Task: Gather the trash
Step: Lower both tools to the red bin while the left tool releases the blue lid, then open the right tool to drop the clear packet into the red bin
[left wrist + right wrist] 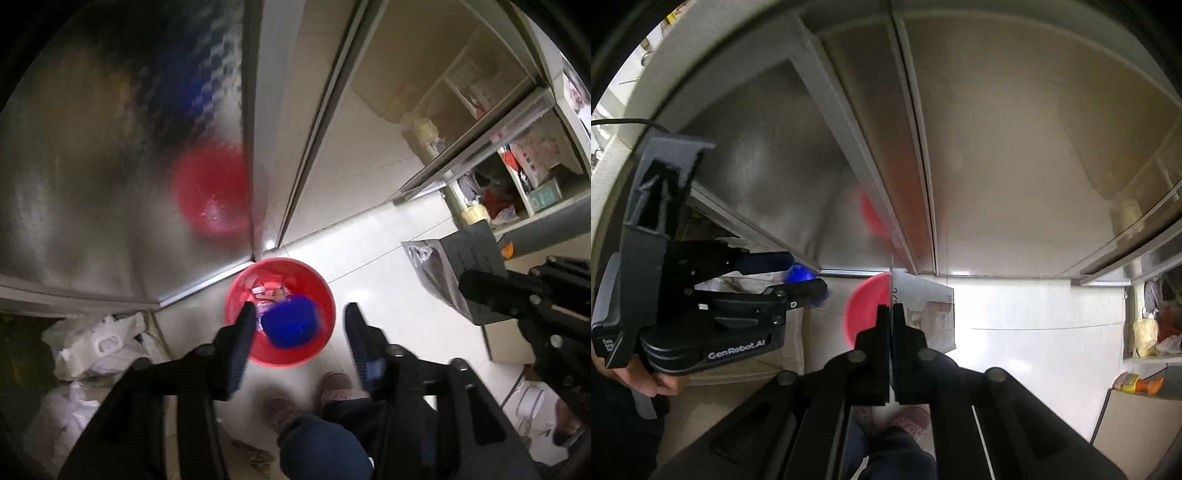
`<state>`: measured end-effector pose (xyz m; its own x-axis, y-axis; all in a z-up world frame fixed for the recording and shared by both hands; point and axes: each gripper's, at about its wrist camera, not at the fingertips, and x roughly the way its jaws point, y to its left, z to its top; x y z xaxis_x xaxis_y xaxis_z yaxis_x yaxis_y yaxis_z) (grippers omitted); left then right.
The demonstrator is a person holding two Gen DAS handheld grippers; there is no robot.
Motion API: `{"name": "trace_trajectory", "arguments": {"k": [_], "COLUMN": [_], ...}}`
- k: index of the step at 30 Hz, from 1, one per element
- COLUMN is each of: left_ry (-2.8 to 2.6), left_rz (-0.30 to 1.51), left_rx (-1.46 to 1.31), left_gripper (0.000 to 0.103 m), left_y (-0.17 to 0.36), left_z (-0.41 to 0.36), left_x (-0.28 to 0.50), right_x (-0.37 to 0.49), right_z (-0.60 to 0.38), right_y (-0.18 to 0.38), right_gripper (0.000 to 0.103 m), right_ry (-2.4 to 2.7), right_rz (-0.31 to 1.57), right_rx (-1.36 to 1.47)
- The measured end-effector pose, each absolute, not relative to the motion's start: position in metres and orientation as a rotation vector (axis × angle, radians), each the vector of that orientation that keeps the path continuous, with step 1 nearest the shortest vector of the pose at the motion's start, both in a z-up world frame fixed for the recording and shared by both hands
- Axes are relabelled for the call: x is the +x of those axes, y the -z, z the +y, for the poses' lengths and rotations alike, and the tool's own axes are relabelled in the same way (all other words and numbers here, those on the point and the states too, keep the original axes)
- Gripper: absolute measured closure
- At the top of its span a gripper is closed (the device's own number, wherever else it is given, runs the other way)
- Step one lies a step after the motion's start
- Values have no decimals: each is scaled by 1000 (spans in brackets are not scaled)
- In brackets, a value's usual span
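Note:
A red bin (280,314) stands on the white tiled floor by a steel cabinet, with scraps inside. My left gripper (299,332) is open above it, and a blue cup-like piece of trash (291,325), blurred, is between the fingers over the bin mouth, touching neither finger. My right gripper (892,314) is shut on a flat grey-and-white plastic packet (929,310); it also shows in the left wrist view (450,273). The bin (868,310) lies partly behind it. The left gripper (809,280) shows at left with the blue piece (799,274).
Steel cabinet doors (110,166) rise behind the bin. White plastic bags (96,343) lie at the left. Open shelves (517,177) with packets stand at right. The person's slippered feet (314,395) stand just before the bin. An orange packet (1137,382) lies on a low surface.

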<state>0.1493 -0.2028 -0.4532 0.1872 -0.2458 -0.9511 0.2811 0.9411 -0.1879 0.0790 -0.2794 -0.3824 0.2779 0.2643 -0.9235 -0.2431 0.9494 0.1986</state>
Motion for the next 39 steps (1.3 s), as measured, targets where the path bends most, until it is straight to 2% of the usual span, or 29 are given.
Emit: {"name": "trace_trajectory", "arguments": {"k": [1, 10, 12, 14, 18, 20, 31, 33, 35, 39], "left_ry": [369, 387, 376, 366, 313, 292, 164, 142, 133, 123], "left_rz": [1325, 1318, 1313, 1312, 1281, 1259, 1264, 1271, 1275, 1274], "left_rx": [40, 100, 68, 61, 65, 56, 30, 32, 36, 54], "left_gripper": [44, 43, 35, 21, 12, 0, 0, 0, 0, 0], "left_y": [453, 423, 417, 413, 413, 417, 451, 454, 454, 442], "left_z": [-203, -194, -184, -176, -160, -151, -108, -103, -100, -102], "left_x": [149, 141, 139, 137, 130, 126, 110, 107, 105, 101], "right_x": [79, 81, 80, 81, 83, 85, 85, 84, 86, 86], "right_z": [-281, -277, -277, -272, -262, -256, -216, -211, -212, -216], "right_y": [385, 364, 362, 360, 372, 381, 435, 441, 448, 442], "right_gripper": [102, 102, 102, 102, 102, 102, 102, 93, 48, 36], "right_ry": [-338, -334, -339, -350, -378, -392, -449, -433, -413, -399], "right_rz": [1243, 1251, 1255, 1255, 1262, 1272, 1316, 1299, 1312, 1310], "right_rx": [26, 35, 35, 31, 15, -5, -117, -157, -155, -145]}}
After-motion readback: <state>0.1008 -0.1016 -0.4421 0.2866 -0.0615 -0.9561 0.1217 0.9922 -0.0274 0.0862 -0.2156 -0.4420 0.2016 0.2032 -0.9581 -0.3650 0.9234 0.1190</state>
